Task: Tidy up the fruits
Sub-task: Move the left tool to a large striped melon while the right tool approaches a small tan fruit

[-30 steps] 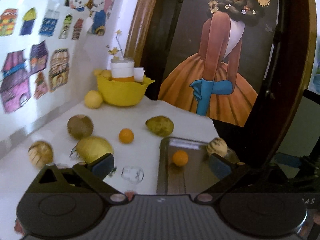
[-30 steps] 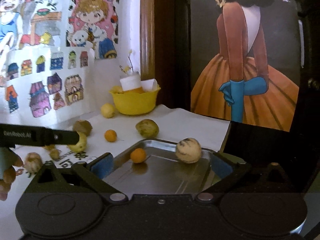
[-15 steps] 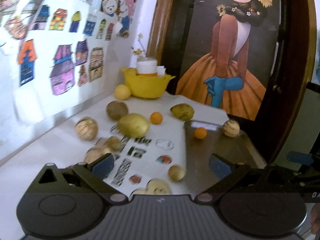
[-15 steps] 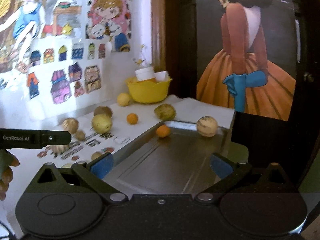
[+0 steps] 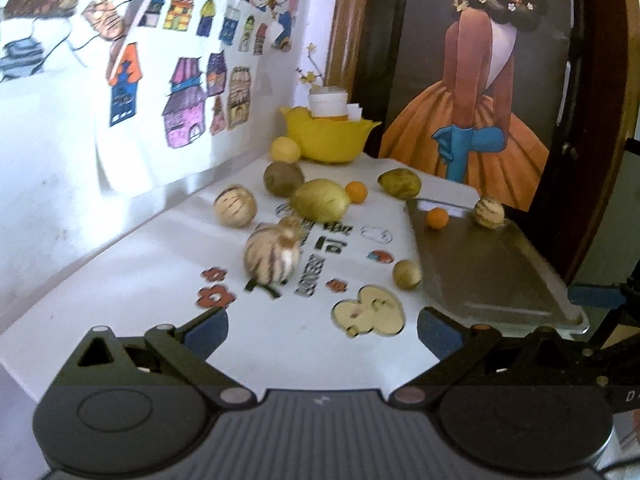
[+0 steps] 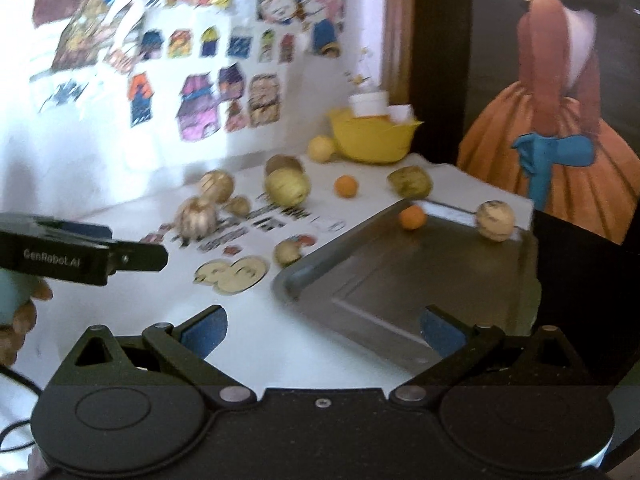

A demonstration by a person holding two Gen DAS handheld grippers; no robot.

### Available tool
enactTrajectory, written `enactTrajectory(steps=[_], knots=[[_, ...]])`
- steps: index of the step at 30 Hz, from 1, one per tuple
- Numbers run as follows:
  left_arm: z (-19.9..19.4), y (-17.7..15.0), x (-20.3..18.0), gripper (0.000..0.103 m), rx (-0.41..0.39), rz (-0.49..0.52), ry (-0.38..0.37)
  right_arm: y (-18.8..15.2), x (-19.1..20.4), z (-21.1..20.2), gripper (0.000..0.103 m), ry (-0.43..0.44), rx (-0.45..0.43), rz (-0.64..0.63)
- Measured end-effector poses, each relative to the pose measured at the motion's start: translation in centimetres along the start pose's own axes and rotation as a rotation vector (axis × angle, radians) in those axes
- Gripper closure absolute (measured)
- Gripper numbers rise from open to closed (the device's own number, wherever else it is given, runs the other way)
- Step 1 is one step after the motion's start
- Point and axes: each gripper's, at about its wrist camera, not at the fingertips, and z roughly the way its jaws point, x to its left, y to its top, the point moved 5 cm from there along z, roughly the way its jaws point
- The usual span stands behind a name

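the left gripper (image 5: 322, 330) is hovering over the near edge of the white table (image 5: 120, 280), its jaws spread wide and gripping nothing, and the right gripper (image 6: 323, 330) is hanging just as wide and empty over the near corner of the metal tray (image 6: 400, 292). two fruits are already sitting at the far end of the tray: a small orange (image 6: 413, 217) and a pale striped melon (image 6: 495, 219). the rest are lying loose on the table to the left of the tray: a little tan fruit (image 5: 407, 275) just beside the tray's left rim, a striped gourd (image 5: 272, 258), a round pale melon (image 5: 235, 211), a yellow-green melon (image 5: 320, 200), a brown fruit (image 5: 283, 178), a second orange (image 5: 356, 192), a green fruit (image 5: 400, 184) past the tray's far corner, and a lemon-yellow ball (image 5: 285, 149) touching the yellow bowl (image 5: 330, 138). only the right wrist view is showing the left gripper from the side, as a black bar with printed lettering at the left edge, with fingertips (image 6: 38, 292) of a hand curling below it. only the left wrist view is showing the tray's near right corner jutting past the table's edge. the right view is smearing with blur, so the gourd and the printed marks on the table are hard to read there; what the bowl is holding behind its white jar (image 5: 328, 104) is hidden.
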Motion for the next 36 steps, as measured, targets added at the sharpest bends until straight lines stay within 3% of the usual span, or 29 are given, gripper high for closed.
enactTrajectory(steps=[14, 36], knots=[[-0.3, -1.3, 5.1, 0.0, 0.041, -0.035, 0.069, 0.0, 2.6, 2.8, 0.001, 0.021, 0.083, -0.112], [5.1, 1.7, 4.9, 0.0, 0.046, -0.008, 0.04, 4.2, 3.2, 9.5, 0.001, 0.018, 0.08, -0.367]])
